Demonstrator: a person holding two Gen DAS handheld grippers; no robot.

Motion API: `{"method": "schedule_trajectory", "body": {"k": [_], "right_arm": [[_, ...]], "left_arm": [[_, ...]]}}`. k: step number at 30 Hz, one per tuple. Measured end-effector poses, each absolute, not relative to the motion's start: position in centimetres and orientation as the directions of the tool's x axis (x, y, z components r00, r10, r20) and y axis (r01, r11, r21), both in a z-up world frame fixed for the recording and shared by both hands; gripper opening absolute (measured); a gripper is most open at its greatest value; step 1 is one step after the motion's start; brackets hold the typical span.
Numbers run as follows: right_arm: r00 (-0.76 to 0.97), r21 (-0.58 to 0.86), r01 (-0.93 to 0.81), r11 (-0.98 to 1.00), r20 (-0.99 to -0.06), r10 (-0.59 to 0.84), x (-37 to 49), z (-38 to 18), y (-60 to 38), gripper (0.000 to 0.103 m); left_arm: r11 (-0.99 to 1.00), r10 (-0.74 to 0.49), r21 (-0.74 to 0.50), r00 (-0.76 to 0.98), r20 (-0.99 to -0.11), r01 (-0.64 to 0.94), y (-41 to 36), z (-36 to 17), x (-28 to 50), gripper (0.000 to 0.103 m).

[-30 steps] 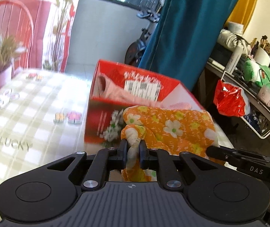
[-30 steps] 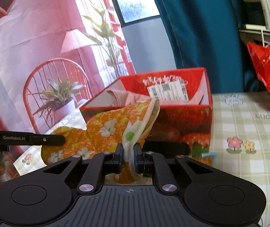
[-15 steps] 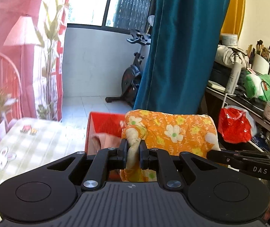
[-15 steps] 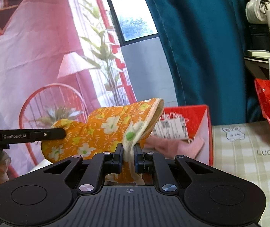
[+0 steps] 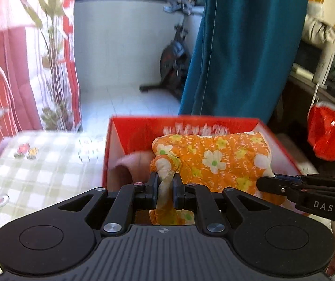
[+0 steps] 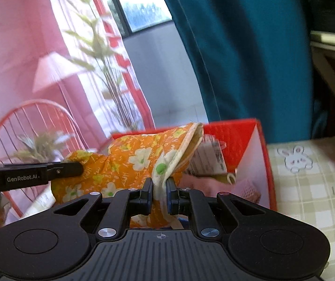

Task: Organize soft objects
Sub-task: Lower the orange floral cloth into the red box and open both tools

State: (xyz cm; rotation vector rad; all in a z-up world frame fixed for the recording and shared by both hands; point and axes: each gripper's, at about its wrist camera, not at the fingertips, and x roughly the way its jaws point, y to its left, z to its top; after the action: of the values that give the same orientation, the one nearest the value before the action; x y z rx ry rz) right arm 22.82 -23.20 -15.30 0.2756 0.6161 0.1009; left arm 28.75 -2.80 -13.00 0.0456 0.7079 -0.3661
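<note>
An orange oven mitt with white and yellow flowers (image 5: 214,159) hangs stretched between both grippers, over the open red cardboard box (image 5: 129,131). My left gripper (image 5: 165,182) is shut on the mitt's bunched thumb end. My right gripper (image 6: 159,188) is shut on the pale cuff edge of the mitt (image 6: 129,161). Pink fabric (image 5: 129,164) lies inside the box (image 6: 247,140), partly hidden by the mitt. The right gripper's black finger (image 5: 291,187) shows at the right of the left wrist view.
The box stands on a green-checked tablecloth (image 5: 40,175) with bunny and flower prints. A teal curtain (image 5: 237,46) hangs behind. A red bag (image 5: 326,135) hangs off a cluttered shelf at right. A red wire chair (image 6: 26,126) and a plant stand at left.
Both grippers carried the mitt up from in front of the box and over its open top. The box's inside now shows below the mitt.
</note>
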Motion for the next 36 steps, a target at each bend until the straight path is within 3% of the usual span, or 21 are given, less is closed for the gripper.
{"method": "schedule_trajectory", "body": {"k": [7,12,20,24,36], "right_arm": [[0.757,0.264,0.023,0.964,-0.635,0.155,23.5,-18.2,-23.1,0.016],[0.767,0.137,0.013,0.990,-0.637,0.078,23.0,-17.8,-22.1,0.034],[0.794,0.045,0.003,0.999,-0.607,0.025,21.3,-16.1,-21.4,0.076],[0.810,0.052,0.004,0.999,-0.585,0.027,19.9,-15.2,-21.5,0.102],[0.865,0.067,0.066,0.996,-0.501,-0.024,16.0,-13.5,-21.9,0.103]], "left_arm": [[0.931,-0.309,-0.086,0.642,-0.702,0.355,-2.8,-14.7,29.1,0.018],[0.926,-0.326,-0.090,0.655,-0.681,0.367,-2.3,-14.3,28.5,0.056],[0.915,-0.369,-0.119,0.680,-0.634,0.385,-2.1,-12.4,25.9,0.091],[0.918,-0.372,-0.138,0.688,-0.623,0.372,-1.6,-12.0,24.5,0.093],[0.934,-0.347,-0.147,0.739,-0.577,0.324,-0.5,-11.7,20.7,0.095]]}}
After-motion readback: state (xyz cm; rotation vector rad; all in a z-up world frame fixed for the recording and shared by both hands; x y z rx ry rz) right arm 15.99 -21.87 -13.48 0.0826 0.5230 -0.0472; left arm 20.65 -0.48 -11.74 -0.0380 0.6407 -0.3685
